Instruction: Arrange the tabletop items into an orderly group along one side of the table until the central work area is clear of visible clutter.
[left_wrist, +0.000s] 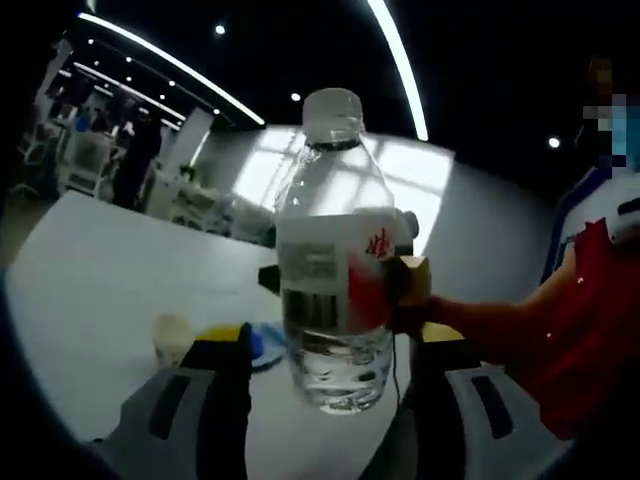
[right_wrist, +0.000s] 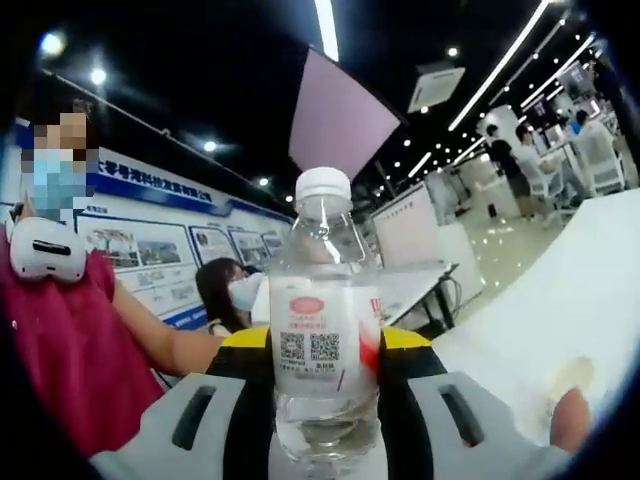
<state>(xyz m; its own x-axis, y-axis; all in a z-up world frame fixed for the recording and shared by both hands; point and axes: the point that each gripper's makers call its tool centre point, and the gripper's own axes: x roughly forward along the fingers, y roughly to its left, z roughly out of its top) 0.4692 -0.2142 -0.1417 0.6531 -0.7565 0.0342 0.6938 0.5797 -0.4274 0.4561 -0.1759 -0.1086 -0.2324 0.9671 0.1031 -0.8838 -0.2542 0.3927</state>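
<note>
Here, in the left gripper view, a clear water bottle (left_wrist: 334, 255) stands upright between the left gripper (left_wrist: 325, 395) jaws, white cap up, label with barcode and red characters facing the camera, water in its lower part. The black jaw pads sit to either side of the bottle's base with table surface showing in the gaps, so the jaws stand apart and not pressed on it; whether the bottle rests on the white table (left_wrist: 100, 260) or is lifted just clear, cannot tell. A yellow-tipped jaw of the other gripper presses the bottle's label from the right side, with a person's forearm and red sleeve (left_wrist: 570, 340) behind it. Beyond the left finger lie a small pale cup-like object (left_wrist: 172, 335) and something blue (left_wrist: 268, 342), too blurred to name. In the right gripper view, the bottle (right_wrist: 324, 330) fills the gap between the right gripper (right_wrist: 325, 400) fingers, QR-code label forward; the yellow-edged black pads lie tight against both flanks, clamped on it. A fingertip (right_wrist: 571, 420) shows low beside the right finger.
</note>
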